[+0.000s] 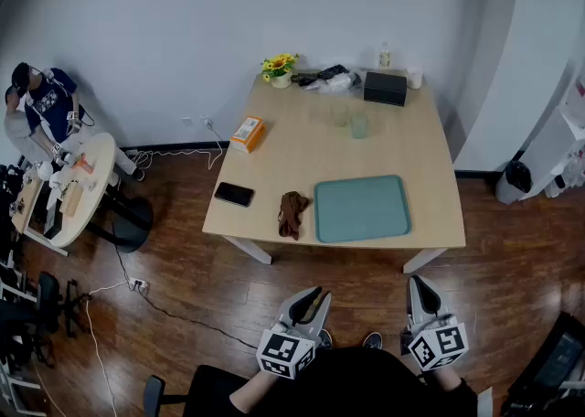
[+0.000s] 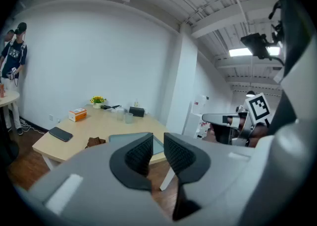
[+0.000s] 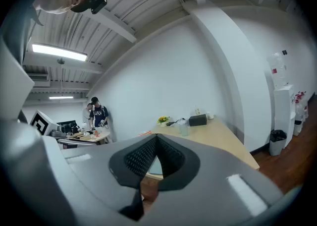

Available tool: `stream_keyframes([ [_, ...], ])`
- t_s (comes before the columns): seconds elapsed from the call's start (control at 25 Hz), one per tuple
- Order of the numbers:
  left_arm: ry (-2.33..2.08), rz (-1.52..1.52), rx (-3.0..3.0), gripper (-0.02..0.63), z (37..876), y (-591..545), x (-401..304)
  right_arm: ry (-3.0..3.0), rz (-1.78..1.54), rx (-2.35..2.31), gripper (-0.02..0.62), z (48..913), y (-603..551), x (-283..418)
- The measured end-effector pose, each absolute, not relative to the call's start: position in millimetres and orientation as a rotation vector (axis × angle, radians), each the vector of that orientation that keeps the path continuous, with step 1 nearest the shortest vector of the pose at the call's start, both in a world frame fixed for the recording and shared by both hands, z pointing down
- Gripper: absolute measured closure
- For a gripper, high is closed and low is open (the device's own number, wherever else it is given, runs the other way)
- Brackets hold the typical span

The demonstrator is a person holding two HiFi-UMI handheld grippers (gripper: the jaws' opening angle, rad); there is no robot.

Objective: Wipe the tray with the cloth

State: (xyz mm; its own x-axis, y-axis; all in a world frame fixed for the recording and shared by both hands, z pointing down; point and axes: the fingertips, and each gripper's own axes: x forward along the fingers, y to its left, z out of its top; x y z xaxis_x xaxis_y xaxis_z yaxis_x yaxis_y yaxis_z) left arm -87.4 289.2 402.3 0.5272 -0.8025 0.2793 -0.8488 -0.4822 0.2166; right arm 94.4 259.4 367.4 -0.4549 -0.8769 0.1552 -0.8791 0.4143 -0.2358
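Observation:
The teal tray (image 1: 361, 208) lies flat near the front edge of the light wooden table (image 1: 302, 145). The crumpled brown cloth (image 1: 292, 214) sits just left of it, and both show again in the left gripper view as the cloth (image 2: 95, 142) and the tray (image 2: 119, 138). My left gripper (image 1: 316, 296) and right gripper (image 1: 419, 285) hover over the floor, short of the table and well apart from tray and cloth. The left gripper (image 2: 158, 138) is shut with only a thin slit and nothing inside. The right gripper (image 3: 156, 137) is shut, tips touching, empty.
On the table are a black phone (image 1: 234, 194), an orange box (image 1: 248, 133), a flower pot (image 1: 280, 69), two cups (image 1: 350, 121) and a black box (image 1: 385, 88). A person (image 1: 37, 104) stands by a round table (image 1: 91, 168) at far left. A bin (image 1: 514, 182) stands on the right.

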Motion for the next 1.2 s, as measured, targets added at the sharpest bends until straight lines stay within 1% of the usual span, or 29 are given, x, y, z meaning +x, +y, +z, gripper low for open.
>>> stream_keyframes([
  [0.16,-1.375,0.187,2.419,0.557,409.8,292.7,-108.8,-2.616,0.457,1.627,0.594,374.9,258.2,77.3],
  [0.36,-1.387,0.144,2.399,0.558,422.0,270.9,-144.3,-2.626,0.410,1.579,0.594,372.3,240.7,39.5],
  [0.52,-1.332,0.114,2.372,0.565,433.0,261.4,-149.6,-2.569,0.405,1.578,0.594,377.5,235.6,34.8],
  [0.64,-1.295,0.097,2.392,0.565,434.3,239.3,-139.7,-2.553,0.424,1.597,0.594,384.0,210.3,46.5],
  [1.0,-1.376,0.363,2.315,0.565,463.2,126.2,-101.7,-2.540,0.626,1.567,0.594,432.3,73.4,113.4],
  [1.2,-1.378,0.489,2.184,0.544,500.8,75.0,-91.5,-2.392,0.690,1.456,0.594,506.2,6.8,158.5],
])
